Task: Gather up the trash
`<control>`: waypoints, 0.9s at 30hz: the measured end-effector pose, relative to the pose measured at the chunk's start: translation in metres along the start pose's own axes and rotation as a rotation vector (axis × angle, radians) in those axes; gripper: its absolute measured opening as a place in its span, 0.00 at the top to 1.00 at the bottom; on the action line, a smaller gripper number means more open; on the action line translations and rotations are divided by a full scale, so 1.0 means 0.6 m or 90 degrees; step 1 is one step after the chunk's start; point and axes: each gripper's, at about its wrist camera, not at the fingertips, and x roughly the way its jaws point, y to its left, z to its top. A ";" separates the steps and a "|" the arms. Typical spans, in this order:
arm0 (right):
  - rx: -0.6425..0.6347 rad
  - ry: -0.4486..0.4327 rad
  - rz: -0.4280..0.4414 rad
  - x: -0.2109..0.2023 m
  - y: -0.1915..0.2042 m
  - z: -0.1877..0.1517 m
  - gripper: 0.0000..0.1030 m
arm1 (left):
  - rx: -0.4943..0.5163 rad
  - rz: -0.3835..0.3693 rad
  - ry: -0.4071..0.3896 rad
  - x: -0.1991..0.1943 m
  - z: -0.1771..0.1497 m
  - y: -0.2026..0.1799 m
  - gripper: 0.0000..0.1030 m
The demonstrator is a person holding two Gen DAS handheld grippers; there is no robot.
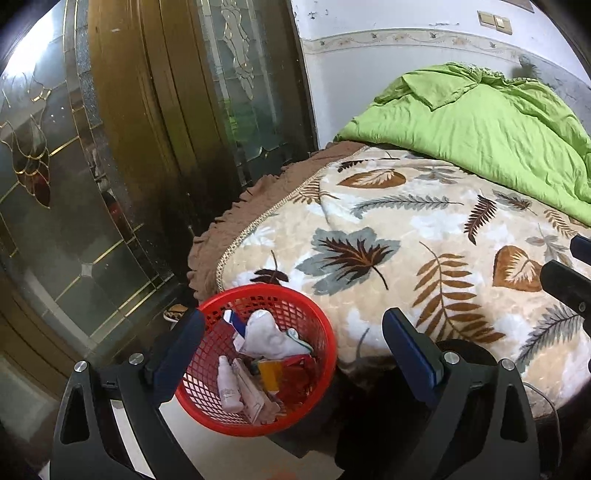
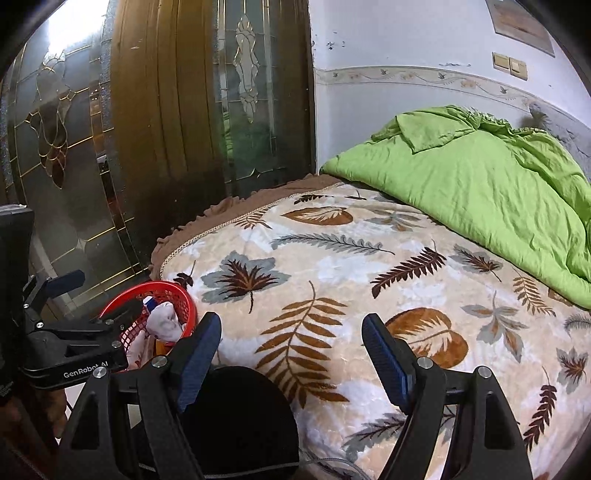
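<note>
Basically, red basket (image 1: 320,334) is round mesh plastic with a solid rim, sitting low at the near-left corner of the bed (image 1: 406,236), beside the leaf-print blanket's edge. Whether it touches the bed can't be told. Inside: crumpled white tissue (image 1: 267,338) on top, a blue-and-white tube (image 1: 233,325) at the far-left side, a small white bottle (image 1: 228,387) near-left, a beige carton (image 1: 255,397) just beside the bottle, and an orange-yellow packet (image 1: 269,374) next to red wrapping. Items are piled and touching each other.

Left gripper (image 1: 293,350) is spread wide and empty, its left finger over the basket's left rim in the left wrist view, the right finger over the blanket edge. Right gripper (image 2: 291,349) is also wide open and holding nothing, hovering above the blanket's near part. In the right wrist view the basket shows at far left, partly hidden behind the left gripper's body.

Green quilt (image 1: 480,122) is bunched at the far-right end of the bed. Glass-panelled wooden door (image 1: 122,110) stands left of the bed; light switch (image 1: 495,22) is on the far wall.
</note>
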 end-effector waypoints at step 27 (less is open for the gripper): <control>-0.007 0.010 0.005 0.004 0.012 -0.004 0.20 | -0.027 -0.022 0.014 0.008 -0.006 0.017 0.07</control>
